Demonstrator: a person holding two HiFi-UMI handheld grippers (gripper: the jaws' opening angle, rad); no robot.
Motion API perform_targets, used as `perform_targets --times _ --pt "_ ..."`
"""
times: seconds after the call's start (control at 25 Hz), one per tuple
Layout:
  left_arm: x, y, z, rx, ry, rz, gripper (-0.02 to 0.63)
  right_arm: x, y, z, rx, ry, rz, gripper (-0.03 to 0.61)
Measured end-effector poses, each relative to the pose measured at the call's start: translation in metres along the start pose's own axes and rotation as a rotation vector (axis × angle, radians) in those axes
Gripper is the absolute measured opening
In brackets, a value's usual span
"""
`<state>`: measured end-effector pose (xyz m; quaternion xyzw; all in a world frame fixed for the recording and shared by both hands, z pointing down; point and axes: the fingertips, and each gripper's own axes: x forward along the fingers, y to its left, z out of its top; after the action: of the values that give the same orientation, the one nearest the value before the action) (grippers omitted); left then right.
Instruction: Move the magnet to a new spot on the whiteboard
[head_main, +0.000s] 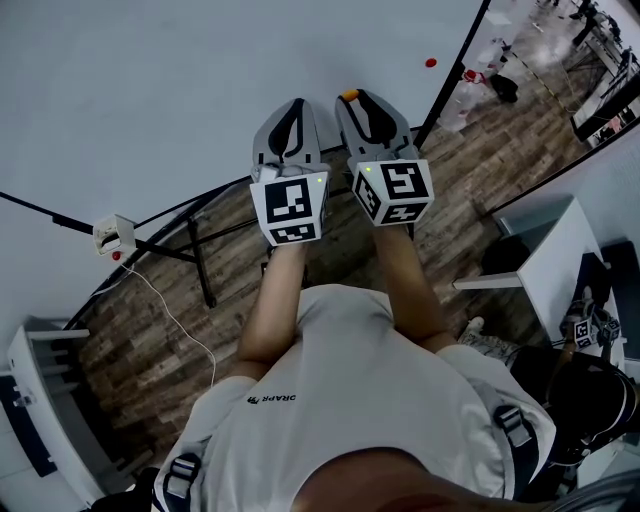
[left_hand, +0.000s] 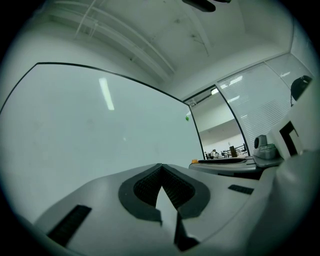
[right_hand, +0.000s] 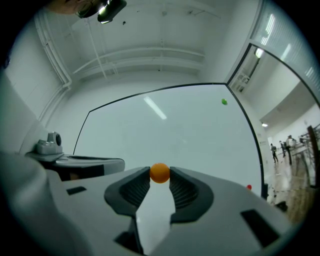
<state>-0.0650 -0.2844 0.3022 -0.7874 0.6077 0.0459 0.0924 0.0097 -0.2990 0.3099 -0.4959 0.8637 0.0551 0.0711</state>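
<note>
The whiteboard (head_main: 180, 90) fills the space ahead of both grippers. A small orange ball magnet (right_hand: 160, 173) sits pinched between the tips of my right gripper (right_hand: 160, 175), which is shut on it. The head view shows that magnet (head_main: 349, 95) at the tip of the right gripper (head_main: 352, 98), right against the board; whether it touches I cannot tell. My left gripper (left_hand: 161, 169) is beside it on the left, its jaws shut on nothing and pointing at bare board. A green magnet (right_hand: 224, 101) and a red magnet (right_hand: 249, 187) cling to the board near its right edge.
The board's black frame edge (head_main: 450, 80) runs down on the right, with stand legs (head_main: 200, 250) and a white box (head_main: 115, 235) with a cable below. A white table (head_main: 550, 250) stands at the right on the wooden floor (head_main: 140, 340).
</note>
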Motion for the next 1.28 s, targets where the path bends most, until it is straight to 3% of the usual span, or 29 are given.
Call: perform_targets --times 1.28 --pt "0.0017 0.0043 -0.0077 -0.023 0.010 0.000 0.003 0.0020 0.0029 -0.0016 0.016 0.002 0.015 0.129"
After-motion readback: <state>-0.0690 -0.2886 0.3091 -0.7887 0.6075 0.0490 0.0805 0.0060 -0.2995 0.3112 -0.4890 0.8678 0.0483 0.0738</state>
